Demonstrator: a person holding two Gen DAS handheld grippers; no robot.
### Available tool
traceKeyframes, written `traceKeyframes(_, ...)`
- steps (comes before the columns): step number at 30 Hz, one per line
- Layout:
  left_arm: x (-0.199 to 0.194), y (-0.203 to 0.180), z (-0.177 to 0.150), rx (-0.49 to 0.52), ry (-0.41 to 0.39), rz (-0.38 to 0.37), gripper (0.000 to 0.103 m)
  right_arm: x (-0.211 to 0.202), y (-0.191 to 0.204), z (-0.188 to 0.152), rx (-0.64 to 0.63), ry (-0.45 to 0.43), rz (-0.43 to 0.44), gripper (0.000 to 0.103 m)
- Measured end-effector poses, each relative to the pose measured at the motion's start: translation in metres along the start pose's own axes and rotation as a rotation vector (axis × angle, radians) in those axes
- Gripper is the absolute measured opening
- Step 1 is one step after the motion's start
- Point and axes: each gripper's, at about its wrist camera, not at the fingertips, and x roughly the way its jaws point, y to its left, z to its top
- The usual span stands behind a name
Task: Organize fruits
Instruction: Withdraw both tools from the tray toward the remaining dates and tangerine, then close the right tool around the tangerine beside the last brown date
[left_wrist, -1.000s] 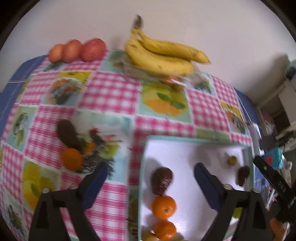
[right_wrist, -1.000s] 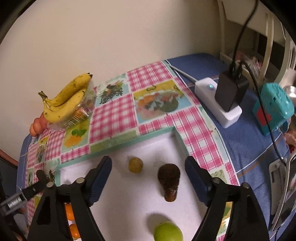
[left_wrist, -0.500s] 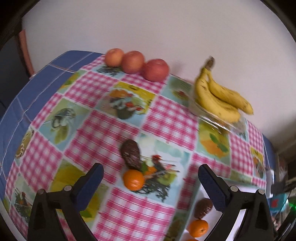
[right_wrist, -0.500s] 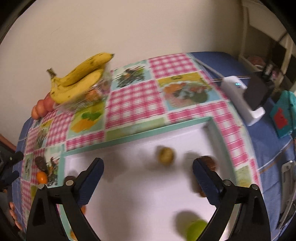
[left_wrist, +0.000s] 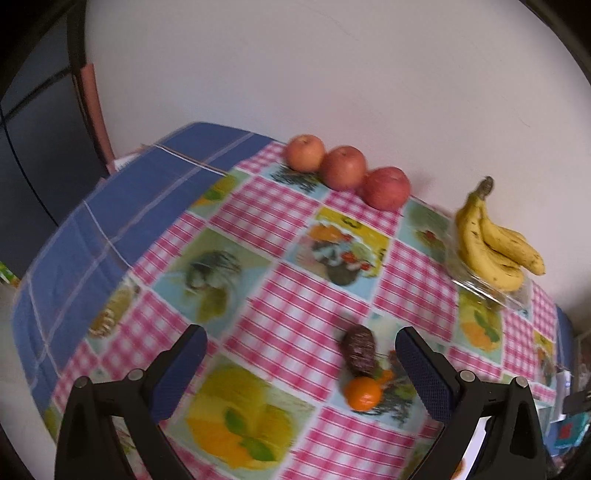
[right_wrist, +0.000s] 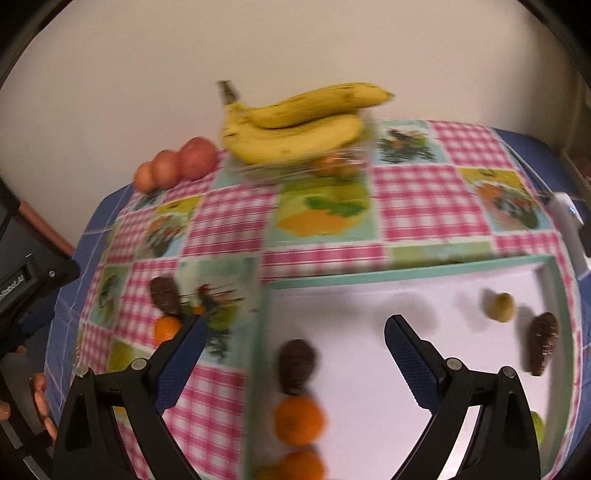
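Over the last second both wrist views swing left, away from the white tray (right_wrist: 424, 295) and toward the open tablecloth; the left view, formerly centred on the tray, now frames the two loose fruits outside it. This indicates that the left gripper (left_wrist: 301, 363) is being lined up for the next pick. The work surface is a table covered by a pink-checked tablecloth (left_wrist: 295, 295) with fruit-print panels, laid over a blue cloth (left_wrist: 122, 206) and set against a plain pale wall (left_wrist: 332, 74). At the wall edge lie a banana bunch (left_wrist: 495, 247) on a clear plastic container (left_wrist: 484, 288) and three apples (left_wrist: 347, 170) in a row. The tray, teal-rimmed, holds two dark brown oval fruits (right_wrist: 297, 365), two oranges (right_wrist: 299, 415), a small yellow-green fruit (right_wrist: 500, 306) and a green one cut off at the frame edge. Outside the tray, a dark brown fruit (left_wrist: 358, 349) touches an orange (left_wrist: 364, 393) just beside the left gripper's right finger. Both the left gripper and the right gripper (right_wrist: 295, 345) are spread wide and hold nothing.
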Motion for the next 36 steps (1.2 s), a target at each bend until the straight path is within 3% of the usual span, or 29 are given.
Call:
traceKeyframes(11, -0.003, 0.052, 0.020, -0.033, -0.041, 0.084, 0.103, 0.002, 0.066, 0.005, -0.091, -0.002, 0.018, 0.097)
traceKeyframes(20, 0.004, 0.076, 0.025, -0.087, -0.038, 0.047, 0.103, 0.018, 0.087, 0.000, -0.124, 0.011, 0.003, 0.097)
traceKeyframes(24, 0.012, 0.075, 0.025, -0.067, -0.010, 0.027, 0.103, 0.024, 0.090, -0.001, -0.124, 0.025, -0.002, 0.097)
traceKeyframes(28, 0.023, 0.078, 0.022, -0.049, 0.019, 0.067, 0.103, 0.031, 0.103, -0.004, -0.155, 0.027, 0.020, 0.097)
traceKeyframes(32, 0.051, 0.086, 0.015, -0.033, 0.112, 0.037, 0.103, 0.043, 0.119, -0.012, -0.200, 0.045, 0.024, 0.097)
traceKeyframes(36, 0.068, 0.095, 0.009, -0.050, 0.145, 0.057, 0.103, 0.060, 0.128, -0.020, -0.223, 0.077, 0.023, 0.096)
